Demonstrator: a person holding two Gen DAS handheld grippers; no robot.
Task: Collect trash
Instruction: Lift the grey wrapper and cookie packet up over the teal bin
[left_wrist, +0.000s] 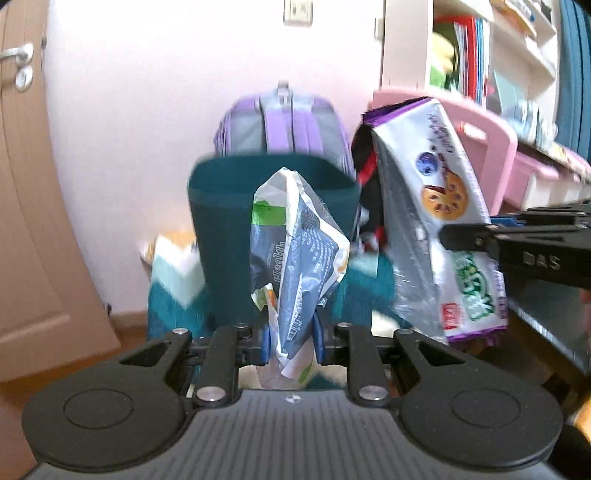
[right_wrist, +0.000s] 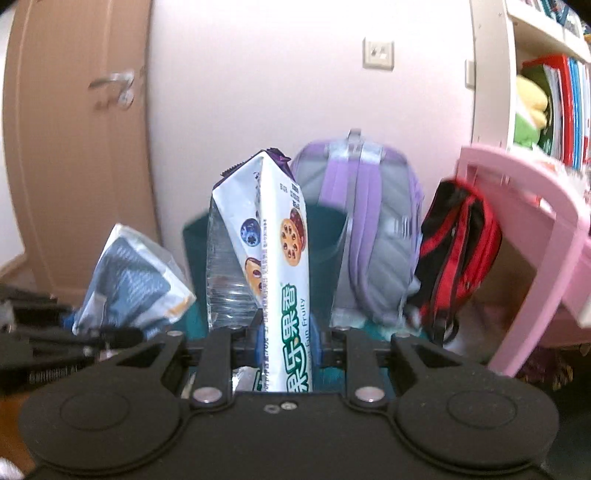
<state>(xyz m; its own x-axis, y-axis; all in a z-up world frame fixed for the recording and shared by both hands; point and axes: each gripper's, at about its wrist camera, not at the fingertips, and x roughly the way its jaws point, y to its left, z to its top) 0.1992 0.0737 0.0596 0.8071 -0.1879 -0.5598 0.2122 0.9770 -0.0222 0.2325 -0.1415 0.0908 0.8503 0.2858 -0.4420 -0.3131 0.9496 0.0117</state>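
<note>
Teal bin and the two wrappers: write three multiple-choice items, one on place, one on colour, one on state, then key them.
1. Where does the purple backpack stand?
A. Behind the teal bin
B. In front of the bin
C. On the pink chair

2. What colour is the small bag hanging from the chair?
A. Yellow
B. Red and black
C. White

3. What do the right tongs hold?
A. Nothing
B. A book
C. The cookie wrapper

Key: 1 A, the bin covers the backpack's lower part. 2 B, red panels on black. 3 C, the wrapper rises from between the closed tongs; the left tongs grip the crumpled blue-grey wrapper.
</note>
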